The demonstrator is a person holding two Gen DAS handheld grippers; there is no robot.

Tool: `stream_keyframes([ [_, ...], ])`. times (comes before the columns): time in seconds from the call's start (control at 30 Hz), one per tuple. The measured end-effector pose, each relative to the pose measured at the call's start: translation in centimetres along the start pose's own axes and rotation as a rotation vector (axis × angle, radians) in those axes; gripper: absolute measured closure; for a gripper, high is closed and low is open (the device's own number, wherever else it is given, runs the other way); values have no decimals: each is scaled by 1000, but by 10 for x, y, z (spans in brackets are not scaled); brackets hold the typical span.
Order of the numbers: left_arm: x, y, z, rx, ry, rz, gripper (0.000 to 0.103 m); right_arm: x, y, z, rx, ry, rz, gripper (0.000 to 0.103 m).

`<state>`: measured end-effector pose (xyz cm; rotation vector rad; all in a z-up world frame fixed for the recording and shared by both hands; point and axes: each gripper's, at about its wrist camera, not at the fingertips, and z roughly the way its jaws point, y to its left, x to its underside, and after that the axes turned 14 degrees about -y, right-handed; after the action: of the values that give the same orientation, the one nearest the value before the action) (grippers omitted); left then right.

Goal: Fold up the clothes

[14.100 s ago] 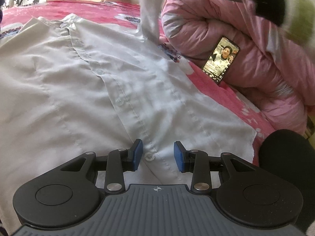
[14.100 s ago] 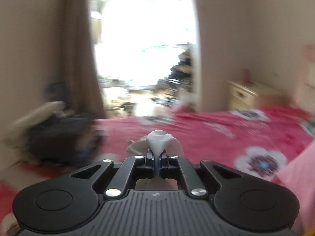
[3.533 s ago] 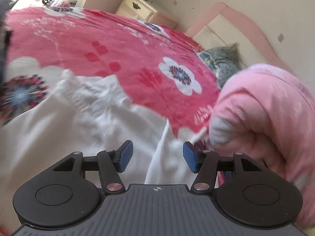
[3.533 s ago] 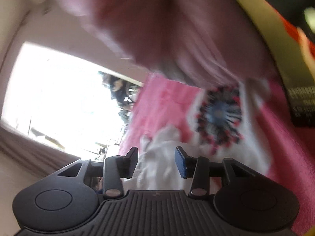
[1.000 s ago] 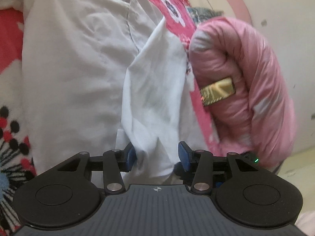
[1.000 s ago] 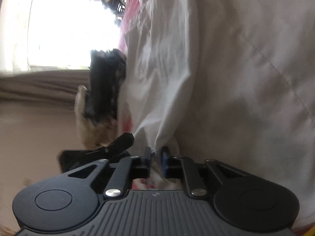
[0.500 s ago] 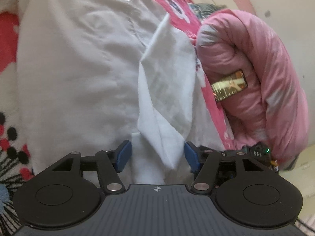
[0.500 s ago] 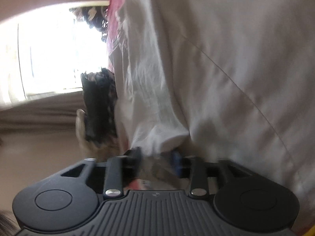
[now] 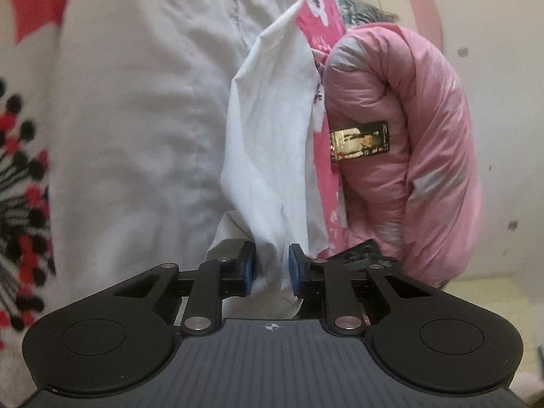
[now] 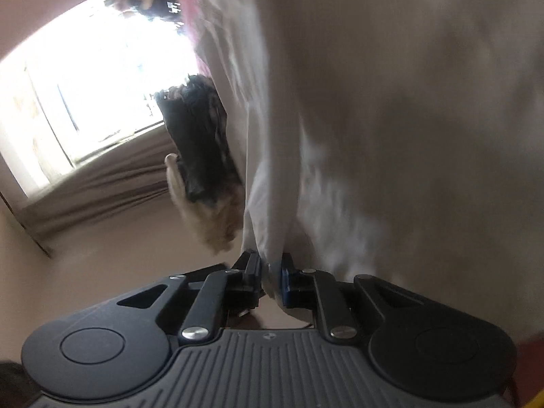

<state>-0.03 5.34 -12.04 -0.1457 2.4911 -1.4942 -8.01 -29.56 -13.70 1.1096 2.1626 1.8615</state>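
A white shirt (image 9: 142, 108) lies spread on a red floral bedsheet (image 9: 20, 156). A brighter white flap of it (image 9: 272, 129) runs down the middle of the left wrist view and ends between the fingers of my left gripper (image 9: 270, 268). Those jaws are closing and both pads touch the cloth. The right wrist view is rolled onto its side and blurred, and the shirt (image 10: 391, 102) fills its right half. An edge of the shirt hangs into my right gripper (image 10: 270, 273), whose jaws are closing with a narrow fold pinched between them.
A rolled pink padded jacket (image 9: 425, 170) lies right of the shirt with a lit phone (image 9: 360, 141) leaning on it. A small black device (image 9: 357, 255) sits by my left gripper. A dark furry thing with cream trim (image 10: 200, 156), a bright window (image 10: 102, 68) and a curtain (image 10: 102, 190) show beyond.
The left jaws have narrowed from wide apart onto the white flap. The right jaws, open half a second ago, have narrowed again on the shirt edge, and the right view has rolled further.
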Motion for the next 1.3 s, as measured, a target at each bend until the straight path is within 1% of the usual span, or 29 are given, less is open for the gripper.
stream_keyframes([
  [0.03, 0, 3, 1, -13, 3, -5, 84, 0, -4, 4, 7, 22, 21, 90],
  [0.1, -1, 8, 2, -44, 9, -10, 83, 0, -9, 11, 63, 36, 22, 88],
  [0.17, 0, 13, 8, -133, 9, 45, 78, -1, -11, 11, 163, -4, -45, 85],
  [0.2, 1, 15, 10, -188, -3, 80, 74, -2, -11, 9, 220, -40, -102, 79],
  [0.23, 2, 17, 11, -198, -9, 96, 74, -2, -11, 7, 259, -70, -151, 81],
  [0.27, 2, 18, 11, -205, -16, 111, 72, -2, -10, 6, 261, -80, -174, 79],
  [0.3, 3, 17, 9, -192, -27, 119, 66, -1, -8, 4, 261, -89, -198, 75],
  [0.33, 4, 13, 6, -183, -41, 139, 59, 0, -4, 4, 256, -95, -226, 66],
  [0.37, 5, 9, 3, -183, -53, 177, 56, 2, 0, 3, 250, -100, -254, 61],
  [0.4, 6, 4, -1, -183, -64, 216, 51, 4, 4, 1, 250, -106, -289, 58],
  [0.43, 7, -1, -4, -182, -74, 254, 48, 7, 10, -2, 260, -113, -338, 52],
  [0.47, 10, -6, -8, -182, -75, 289, 48, 10, 17, -4, 270, -120, -388, 48],
  [0.53, 15, -12, -18, -184, -77, 349, 45, 18, 30, -10, 292, -137, -498, 48],
  [0.6, 19, -16, -27, -190, -84, 377, 45, 32, 47, -12, 329, -172, -664, 47],
  [0.63, 20, -15, -31, -193, -91, 369, 45, 39, 56, -14, 345, -186, -756, 47],
  [0.7, 18, -12, -38, -196, -122, 328, 45, 63, 72, -19, 368, -198, -1022, 48],
  [0.73, 17, -11, -41, -198, -137, 307, 45, 78, 77, -19, 367, -190, -1162, 49],
  [0.8, 13, -9, -46, -198, -172, 265, 45, 109, 82, -7, 367, -147, -1443, 49],
  [0.83, 10, -9, -48, -200, -185, 251, 45, 124, 84, 5, 373, -116, -1577, 49],
  [0.9, 5, -8, -50, -205, -209, 223, 45, 152, 85, 45, 393, -33, -1801, 49],
  [0.97, 2, -9, -51, -210, -219, 216, 45, 169, 80, 61, 379, 49, -1987, 50],
  [1.0, 1, -9, -51, -211, -222, 214, 45, 175, 79, 70, 368, 85, -2047, 51],
  [1.07, 1, -9, -51, -212, -226, 212, 45, 180, 80, 91, 362, 123, -2055, 49],
  [1.13, 1, -8, -51, -214, -229, 208, 45, 179, 84, 109, 386, 136, -1987, 49],
  [1.2, 0, -5, -52, -212, -230, 199, 45, 170, 82, 120, 441, 118, -1908, 49],
  [1.23, -1, -5, -52, -209, -231, 197, 45, 165, 79, 124, 477, 109, -1873, 50],
  [1.3, -1, -4, -52, -205, -234, 199, 45, 156, 74, 127, 530, 97, -1815, 67],
])
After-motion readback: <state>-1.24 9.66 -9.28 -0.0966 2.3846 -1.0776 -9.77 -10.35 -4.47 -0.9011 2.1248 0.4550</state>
